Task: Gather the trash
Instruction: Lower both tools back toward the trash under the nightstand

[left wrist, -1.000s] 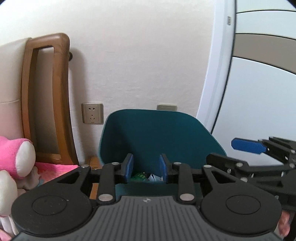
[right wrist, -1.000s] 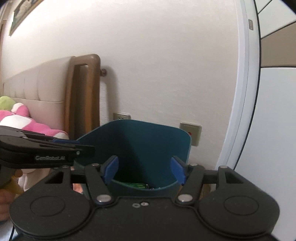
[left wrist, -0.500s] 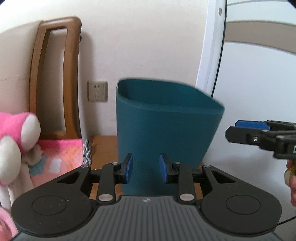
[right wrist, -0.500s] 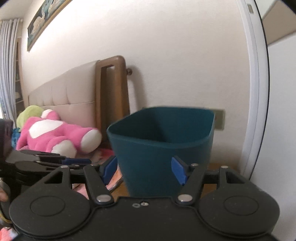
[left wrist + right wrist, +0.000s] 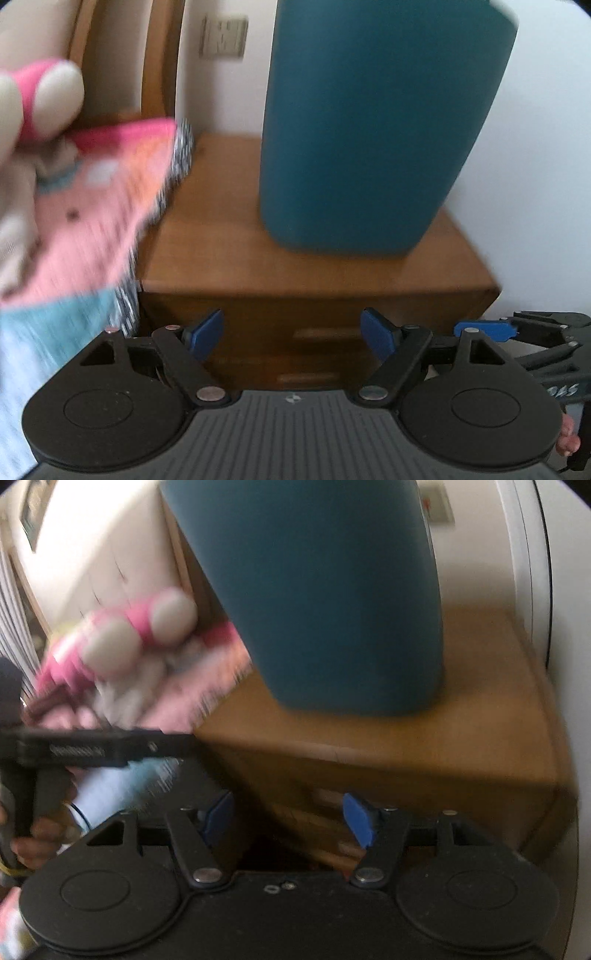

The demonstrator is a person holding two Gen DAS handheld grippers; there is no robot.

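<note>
A tall teal trash bin (image 5: pixel 376 122) stands on a wooden nightstand (image 5: pixel 229 240); it also shows in the right wrist view (image 5: pixel 332 590). Its inside is hidden from here. My left gripper (image 5: pixel 293 332) is open and empty, low in front of the nightstand's drawers. My right gripper (image 5: pixel 288 821) is open and empty at about the same height. The right gripper also shows at the right edge of the left wrist view (image 5: pixel 517 332); the left gripper shows at the left of the right wrist view (image 5: pixel 99 744). Both views are blurred.
A bed with a pink patterned blanket (image 5: pixel 96 206) and a pink plush toy (image 5: pixel 40 96) lies left of the nightstand. A wooden headboard frame (image 5: pixel 162 55) and a wall socket (image 5: pixel 223 37) are behind. A white door frame (image 5: pixel 528 572) is at the right.
Both grippers have dropped from above the bin's rim to below the nightstand top. The left gripper's fingers have spread wider. The bin's contents are out of sight now.
</note>
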